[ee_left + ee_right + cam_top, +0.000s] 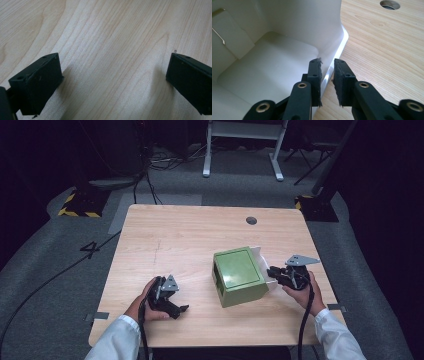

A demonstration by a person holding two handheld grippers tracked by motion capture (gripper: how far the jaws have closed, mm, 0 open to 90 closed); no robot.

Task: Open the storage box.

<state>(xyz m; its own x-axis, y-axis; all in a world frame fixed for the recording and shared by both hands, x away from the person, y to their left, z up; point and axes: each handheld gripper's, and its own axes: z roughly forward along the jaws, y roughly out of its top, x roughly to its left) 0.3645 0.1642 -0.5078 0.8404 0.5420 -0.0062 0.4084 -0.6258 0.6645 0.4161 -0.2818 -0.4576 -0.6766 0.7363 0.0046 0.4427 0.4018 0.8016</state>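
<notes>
A green box [239,275] lies on the wooden table [175,235], right of the middle, with its white inside [269,62] turned toward the right. My right gripper [272,272] reaches it from the right. In the right gripper view this gripper [327,65] is shut on the box's thin white wall [337,42], one pad inside and one outside. My left gripper [179,311] rests low over bare wood at the front left. Its jaws stand wide apart in the left gripper view [113,72], with nothing between them.
A round cable hole [251,220] sits in the table near the far edge, also seen as a hole [390,4] beyond the box. Cables [150,165] and a white frame [245,140] stand on the grey floor behind the table.
</notes>
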